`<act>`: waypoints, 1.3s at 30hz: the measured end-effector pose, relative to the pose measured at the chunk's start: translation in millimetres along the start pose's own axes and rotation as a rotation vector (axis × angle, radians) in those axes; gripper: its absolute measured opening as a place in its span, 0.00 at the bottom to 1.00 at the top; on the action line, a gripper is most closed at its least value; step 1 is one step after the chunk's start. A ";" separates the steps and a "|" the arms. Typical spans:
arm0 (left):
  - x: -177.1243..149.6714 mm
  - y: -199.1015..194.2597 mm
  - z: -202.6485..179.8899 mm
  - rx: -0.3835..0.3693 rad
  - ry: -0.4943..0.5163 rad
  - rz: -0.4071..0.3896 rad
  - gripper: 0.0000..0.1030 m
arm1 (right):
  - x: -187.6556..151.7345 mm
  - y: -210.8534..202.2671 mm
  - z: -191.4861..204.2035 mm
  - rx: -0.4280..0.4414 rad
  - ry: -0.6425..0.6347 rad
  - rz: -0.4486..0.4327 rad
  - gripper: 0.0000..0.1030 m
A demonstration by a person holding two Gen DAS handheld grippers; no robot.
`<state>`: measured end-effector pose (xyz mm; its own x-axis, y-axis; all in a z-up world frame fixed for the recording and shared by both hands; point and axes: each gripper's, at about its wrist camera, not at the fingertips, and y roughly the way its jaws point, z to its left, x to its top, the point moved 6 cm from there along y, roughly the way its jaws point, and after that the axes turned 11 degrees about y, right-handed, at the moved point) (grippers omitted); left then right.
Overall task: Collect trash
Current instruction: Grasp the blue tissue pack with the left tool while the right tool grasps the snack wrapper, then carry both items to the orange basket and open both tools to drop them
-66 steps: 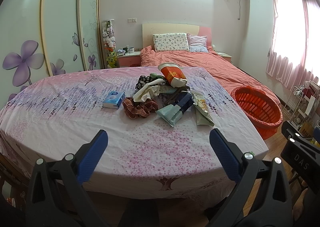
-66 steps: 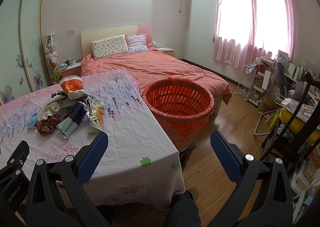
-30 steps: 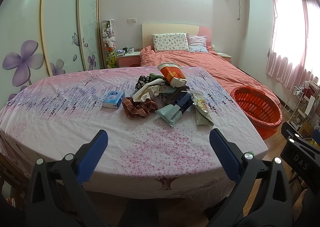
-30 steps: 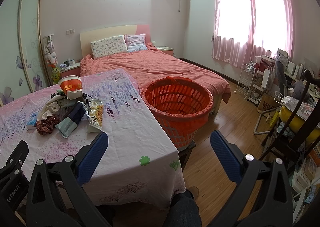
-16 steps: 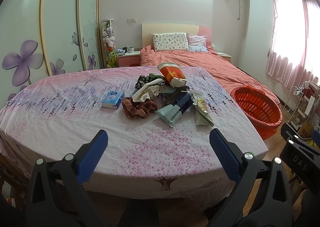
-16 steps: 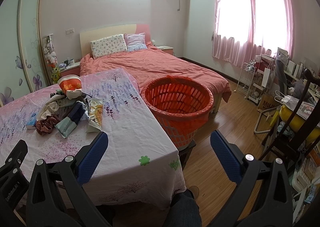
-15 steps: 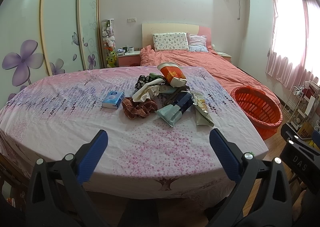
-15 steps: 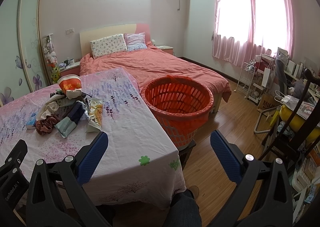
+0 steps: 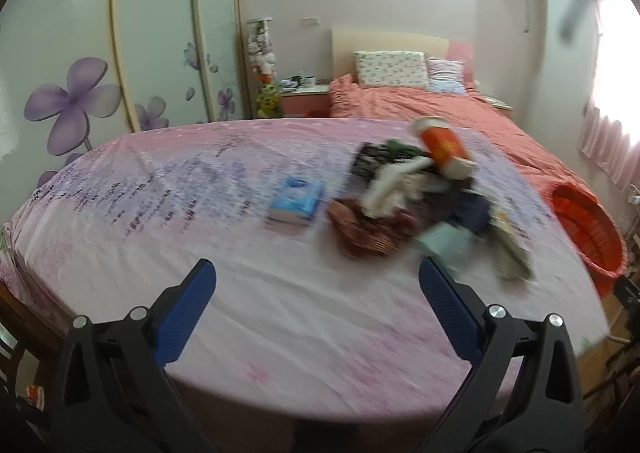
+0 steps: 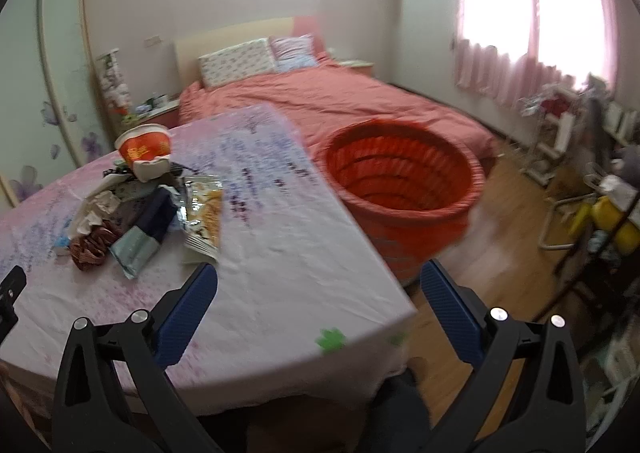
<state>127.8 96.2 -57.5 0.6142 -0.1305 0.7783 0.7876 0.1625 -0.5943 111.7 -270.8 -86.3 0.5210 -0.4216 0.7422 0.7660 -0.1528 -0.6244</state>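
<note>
Both tongs [image 9: 316, 285] [image 10: 318, 285] agape, trash pile [image 9: 416, 201] ahead, apart

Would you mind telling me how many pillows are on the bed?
2: a floral pillow against the headboard, and a striped pillow right beside it on the window side. Others could lie hidden behind them.

The trash pile [image 9: 416, 205] is motion-blurred; single items cannot be told apart. The basket [image 9: 588, 225], at 3 o'clock, is partly hidden behind the table [image 9: 280, 293].
</note>
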 end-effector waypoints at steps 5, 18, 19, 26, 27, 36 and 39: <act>17.1 53.7 38.7 0.017 -0.014 0.056 0.96 | 9.9 25.9 26.1 0.123 -0.006 0.039 0.83; 37.4 162.5 43.7 -0.117 0.016 0.173 0.78 | 3.6 101.1 80.2 0.194 -0.061 0.234 0.56; 36.4 168.5 42.8 -0.139 0.004 0.186 0.77 | 1.0 104.3 82.9 0.198 -0.060 0.251 0.55; 35.3 184.8 31.8 -0.208 0.000 0.206 0.72 | -9.5 118.3 90.5 0.186 -0.089 0.291 0.48; 35.8 185.8 29.9 -0.205 0.008 0.205 0.71 | -9.8 118.8 91.9 0.183 -0.096 0.286 0.39; 35.1 204.3 22.4 -0.192 0.032 0.251 0.54 | 1.1 126.0 77.5 0.135 -0.072 0.270 0.30; 35.9 210.0 22.3 -0.173 0.032 0.260 0.51 | 1.1 126.9 78.0 0.136 -0.085 0.266 0.30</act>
<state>314.1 147.4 -149.9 0.7950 -0.1379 0.5907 0.5991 0.0261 -0.8003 238.8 -220.9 -145.8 0.7350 -0.3535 0.5786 0.6391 0.0764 -0.7653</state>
